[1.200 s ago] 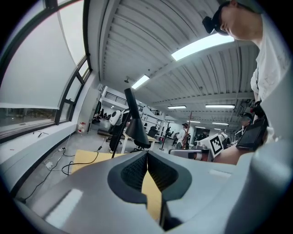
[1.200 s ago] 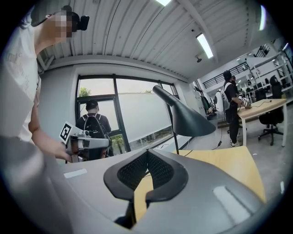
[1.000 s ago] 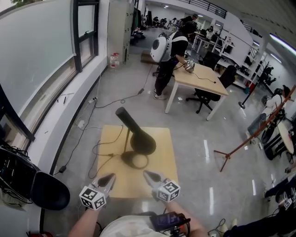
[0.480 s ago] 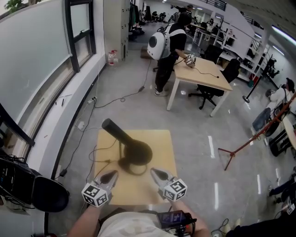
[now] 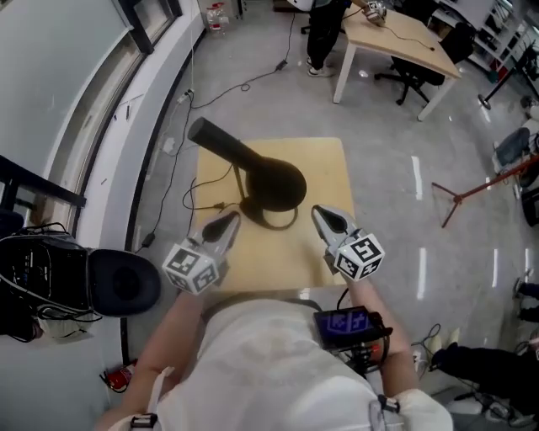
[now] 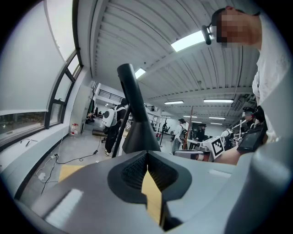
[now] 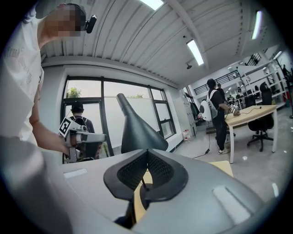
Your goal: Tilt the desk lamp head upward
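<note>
The black desk lamp [image 5: 268, 178] is sitting around the middle of the small wooden table [image 5: 328, 252]. Its wide shade is hanging over the ring base [image 5: 274, 220] and, as far as I can tell, facing down at the tabletop, with the narrow end sticking up toward the far left. Its cable [image 5: 195, 195] is looping across the left part of the table.

The left gripper [image 5: 226, 226] is hovering just near-left of the lamp and the right gripper [image 5: 325, 217] just near-right. Both are pointing at it, but neither is touching it. Both gripper views are showing the jaws pressed together with nothing between them, and the shade is looming right ahead.

So I'm reading this as the reach-in step, and the tilt itself isn't happening yet. For the next move I'm guessing one gripper needs to steady the base or stem while the other gets under the shade's rim and lifts it. Either the jaws open up to pinch the rim, or a closed tip nudges from below. The thing looks top-heavy, so it might slide or tip if nothing's bracing it.

Off to the left a black office chair [image 5: 118, 282] is parked, and a person [image 5: 324, 25] is standing by the far desk [image 5: 404, 38].
</note>
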`<state>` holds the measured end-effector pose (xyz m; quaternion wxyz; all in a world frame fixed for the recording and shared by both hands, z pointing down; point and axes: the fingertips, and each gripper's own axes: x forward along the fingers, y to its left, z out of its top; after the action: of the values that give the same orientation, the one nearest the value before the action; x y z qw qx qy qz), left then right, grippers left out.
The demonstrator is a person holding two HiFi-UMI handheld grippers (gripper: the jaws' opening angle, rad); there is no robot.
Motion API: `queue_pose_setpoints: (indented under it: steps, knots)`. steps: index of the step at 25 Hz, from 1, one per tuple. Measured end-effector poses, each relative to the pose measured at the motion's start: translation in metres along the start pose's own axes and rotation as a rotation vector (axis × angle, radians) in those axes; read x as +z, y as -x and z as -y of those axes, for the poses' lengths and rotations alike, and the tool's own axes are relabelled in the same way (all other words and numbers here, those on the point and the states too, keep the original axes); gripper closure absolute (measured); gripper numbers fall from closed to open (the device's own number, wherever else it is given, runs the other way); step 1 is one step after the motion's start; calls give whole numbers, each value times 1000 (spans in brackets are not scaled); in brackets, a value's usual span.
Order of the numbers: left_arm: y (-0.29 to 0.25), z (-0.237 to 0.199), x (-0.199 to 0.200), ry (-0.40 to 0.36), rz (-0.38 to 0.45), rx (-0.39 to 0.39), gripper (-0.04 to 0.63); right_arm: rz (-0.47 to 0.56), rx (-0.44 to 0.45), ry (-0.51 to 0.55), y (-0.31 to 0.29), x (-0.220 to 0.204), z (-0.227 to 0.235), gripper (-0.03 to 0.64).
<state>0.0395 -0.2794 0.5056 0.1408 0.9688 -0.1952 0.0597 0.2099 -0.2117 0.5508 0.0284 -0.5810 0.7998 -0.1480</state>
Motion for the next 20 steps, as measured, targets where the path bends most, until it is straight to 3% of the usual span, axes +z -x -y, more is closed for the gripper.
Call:
queue_pose_setpoints:
  steps: [5, 17, 20]
  knots:
    - [14, 33, 4, -40, 12, -53, 592, 39, -55, 3, 36, 1, -7, 606]
    - [-32, -98, 51, -48, -9, -90, 592, 67, -168, -41, -73, 24, 32, 606]
    - [-31, -103, 53, -50, -3, -112, 591, 75, -192, -43, -75, 25, 30, 606]
